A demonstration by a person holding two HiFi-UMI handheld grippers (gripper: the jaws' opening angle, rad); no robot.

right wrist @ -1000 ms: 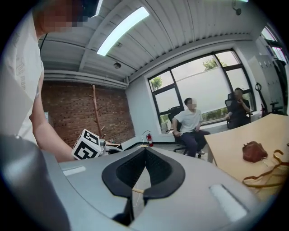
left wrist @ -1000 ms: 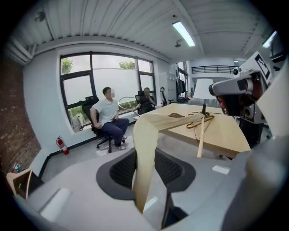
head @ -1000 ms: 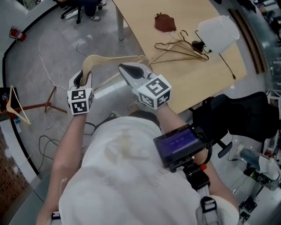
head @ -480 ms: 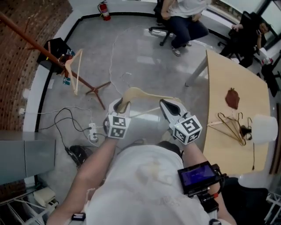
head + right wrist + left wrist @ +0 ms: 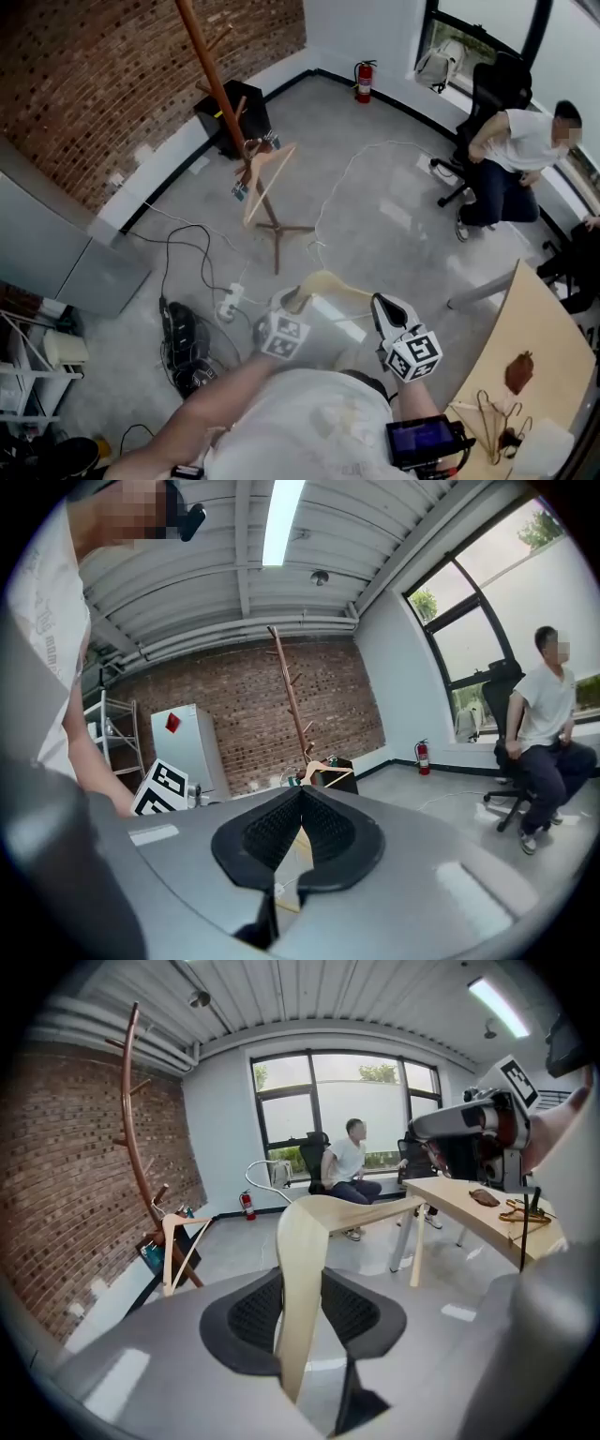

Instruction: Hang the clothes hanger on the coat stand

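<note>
1. The person is holding a pale wooden clothes hanger (image 5: pixel 330 281) out in front of the body, above the grey floor, with a gripper at each end.
2. The left gripper (image 5: pixel 296 304) is clamping one curved arm of the hanger, its black pads pressing on both sides of the wood.
3. The right gripper (image 5: pixel 382 307) is pinching the hanger's other end, its jaws almost together with a sliver of pale wood showing between them.
4. The coat stand (image 5: pixel 208 80) is standing well apart from the held hanger, across the floor by the brick wall, its tall brown pole leaning through the head view.
5. A second wooden hanger (image 5: pixel 265 178) is already hanging low on that stand.
6. A seated person (image 5: pixel 516 150) is sitting by the window, and a light wooden table (image 5: pixel 548 319) is standing off to the right.
</note>
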